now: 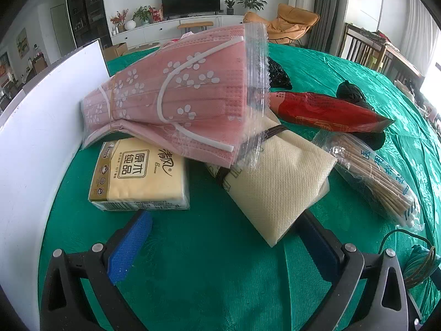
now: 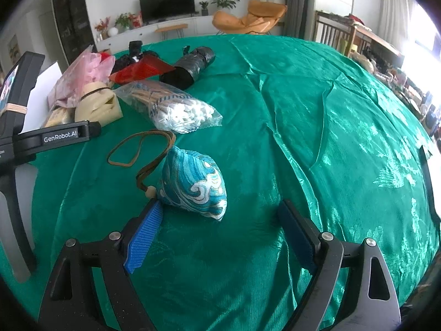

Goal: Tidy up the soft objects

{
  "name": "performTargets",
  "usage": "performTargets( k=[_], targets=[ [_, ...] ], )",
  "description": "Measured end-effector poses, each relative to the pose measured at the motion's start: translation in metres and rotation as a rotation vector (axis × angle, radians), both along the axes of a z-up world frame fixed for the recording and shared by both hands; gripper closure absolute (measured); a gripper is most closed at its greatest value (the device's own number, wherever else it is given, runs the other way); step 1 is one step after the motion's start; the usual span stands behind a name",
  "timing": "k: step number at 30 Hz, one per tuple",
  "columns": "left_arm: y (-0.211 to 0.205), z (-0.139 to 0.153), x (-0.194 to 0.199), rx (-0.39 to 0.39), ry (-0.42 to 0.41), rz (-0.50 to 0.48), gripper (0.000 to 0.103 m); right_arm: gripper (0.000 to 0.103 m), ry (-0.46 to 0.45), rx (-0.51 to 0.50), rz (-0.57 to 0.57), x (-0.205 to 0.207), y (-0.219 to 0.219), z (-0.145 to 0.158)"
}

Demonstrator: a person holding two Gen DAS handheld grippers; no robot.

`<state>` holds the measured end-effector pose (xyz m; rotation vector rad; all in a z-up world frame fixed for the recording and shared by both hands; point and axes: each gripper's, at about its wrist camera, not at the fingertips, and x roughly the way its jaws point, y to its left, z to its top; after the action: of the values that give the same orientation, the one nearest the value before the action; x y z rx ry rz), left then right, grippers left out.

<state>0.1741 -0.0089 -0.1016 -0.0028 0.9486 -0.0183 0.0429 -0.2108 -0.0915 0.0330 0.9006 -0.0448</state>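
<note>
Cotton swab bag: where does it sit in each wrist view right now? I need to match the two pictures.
Left wrist view: the cotton swab bag lies at the right edge, beside the cream fabric pouch.
Right wrist view: it lies left of centre, upper half, swab tips facing the camera.
Shared landmark: the red packet just behind it.

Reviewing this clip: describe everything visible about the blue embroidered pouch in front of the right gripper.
The blue embroidered pouch is a small, plump, roughly pyramid-shaped fabric piece stitched with teal, blue and white wave swirls. It rests on the green tablecloth, peak upward. A brown cord with a pale bead runs from its left corner and loops across the cloth. The open right gripper sits just behind it; its left blue pad is at the pouch's corner, whether touching is unclear.
</note>
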Motion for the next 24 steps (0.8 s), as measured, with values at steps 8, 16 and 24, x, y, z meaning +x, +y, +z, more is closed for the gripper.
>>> performTargets(
  k=[8,16,24],
  targets=[
    [0.0000,-0.0001,-0.0001,0.000,0.000,0.000,0.000,0.015,0.000,0.001,0.000,-0.0001,0.0001,0.0000],
    [0.0001,-0.0001,-0.0001,0.000,0.000,0.000,0.000,0.015,0.000,-0.001,0.000,-0.0006,0.0001,0.0000],
    [0.0001,-0.0001,-0.0002,0.000,0.000,0.000,0.000,0.015,0.000,-0.005,-0.002,-0.0021,0.0003,0.0005]
  ],
)
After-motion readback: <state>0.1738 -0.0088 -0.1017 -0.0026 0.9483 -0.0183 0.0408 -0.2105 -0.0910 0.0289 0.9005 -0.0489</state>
